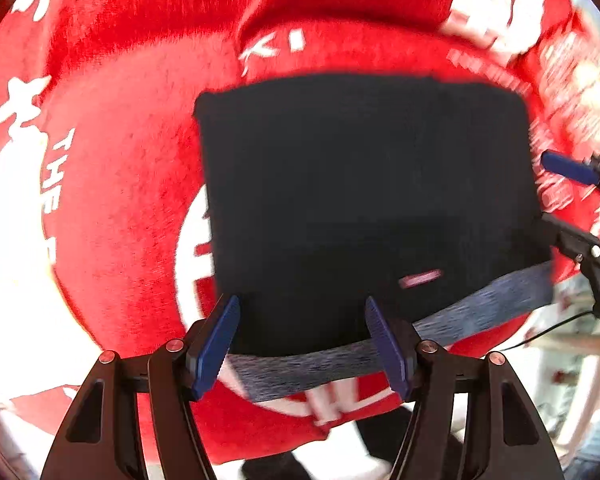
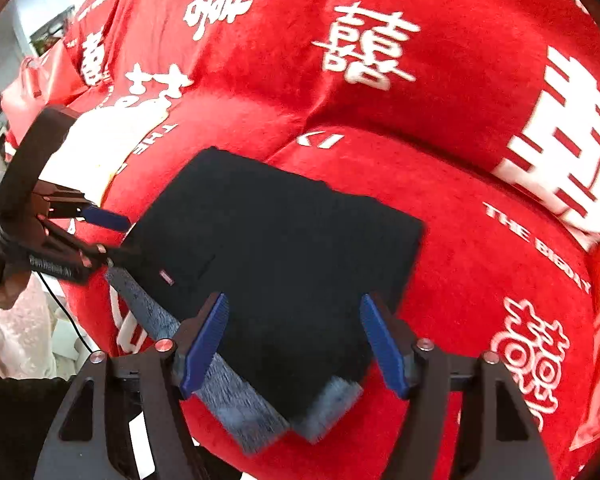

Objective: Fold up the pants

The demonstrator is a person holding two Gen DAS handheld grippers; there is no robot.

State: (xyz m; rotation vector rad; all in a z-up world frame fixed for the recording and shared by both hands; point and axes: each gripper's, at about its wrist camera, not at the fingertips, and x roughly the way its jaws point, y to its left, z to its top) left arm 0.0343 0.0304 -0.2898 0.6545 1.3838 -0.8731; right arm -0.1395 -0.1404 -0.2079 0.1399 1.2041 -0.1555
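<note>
Black pants (image 1: pixel 364 200), folded into a compact near-square block, lie flat on a red cover (image 1: pixel 112 200) printed with white characters and Latin lettering, draped over a cushioned seat. The grey waistband (image 1: pixel 480 304) runs along the block's near edge, which sits at the front edge of the seat; in the right wrist view the waistband (image 2: pixel 236 392) wraps the near corner of the pants (image 2: pixel 276 248), where layered grey ends show. A small pale label (image 1: pixel 420 278) lies on the black cloth just behind the waistband. The left gripper (image 1: pixel 306 344) hangs over the near edge of the block with its blue-padded fingers (image 1: pixel 216 344) spread apart, one to each side of a stretch of waistband; nothing is clamped between them. The right gripper (image 2: pixel 296 340) is likewise spread wide above the near corner, its blue pads (image 2: pixel 382 344) clear of each other and pinching nothing. Each camera also catches the other tool: the right gripper (image 1: pixel 556 196) appears at the right edge of the block in the left wrist view, one blue finger above the cloth and a dark finger at its edge, and the left gripper (image 2: pixel 116 236) appears at the block's left edge in the right wrist view, jaws parted. Motion blur softens the left wrist view. Behind the pants the seat meets the back cushion (image 2: pixel 380 40), covered in the same red fabric.
</note>
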